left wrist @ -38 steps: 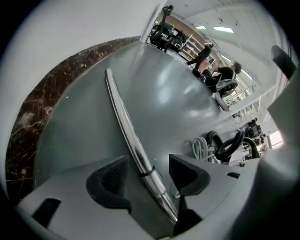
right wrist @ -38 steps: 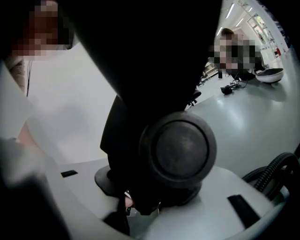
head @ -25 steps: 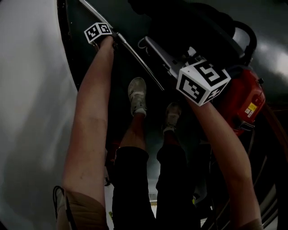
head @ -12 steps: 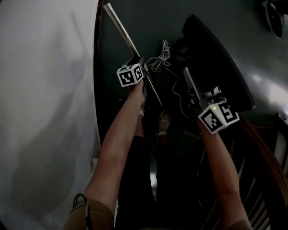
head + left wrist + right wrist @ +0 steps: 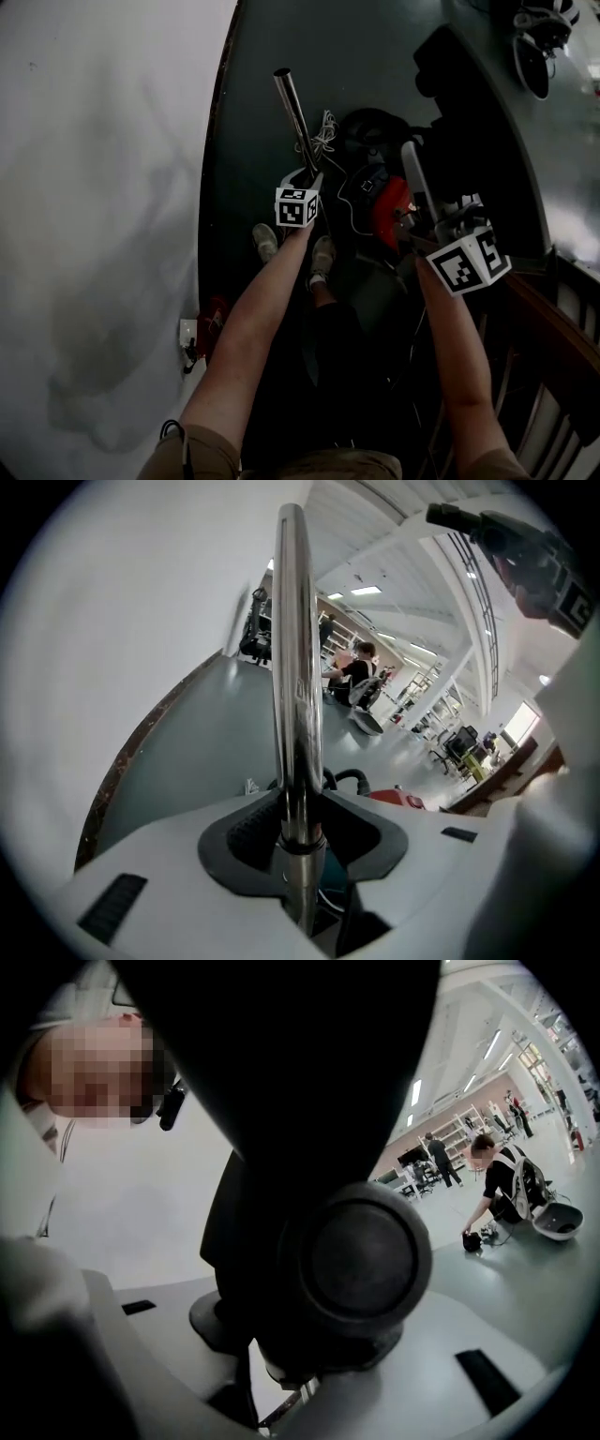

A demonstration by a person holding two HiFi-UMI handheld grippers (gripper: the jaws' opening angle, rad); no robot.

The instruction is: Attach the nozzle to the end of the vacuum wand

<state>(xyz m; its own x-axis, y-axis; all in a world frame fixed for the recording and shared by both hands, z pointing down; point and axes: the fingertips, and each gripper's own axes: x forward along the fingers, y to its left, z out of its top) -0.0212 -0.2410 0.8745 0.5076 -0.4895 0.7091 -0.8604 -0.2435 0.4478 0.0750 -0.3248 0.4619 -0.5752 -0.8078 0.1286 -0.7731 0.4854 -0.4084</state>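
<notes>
The chrome vacuum wand runs up and away from my left gripper, its open end at the top. In the left gripper view the wand stands upright between the dark pads, and the left gripper is shut on it. My right gripper is shut on the neck of the broad black floor nozzle, which hangs to the right of the wand, apart from it. The nozzle's round black neck end fills the right gripper view, clamped by the right gripper.
Far below on the dark floor lie the red vacuum canister, its black hose and a white cord. A white wall runs along the left, a wooden railing at lower right. The person's feet stand under the left gripper.
Both grippers have risen from near the floor, carrying wand and nozzle. The wand's free end has come into view. The red canister now lies far below between the arms.
</notes>
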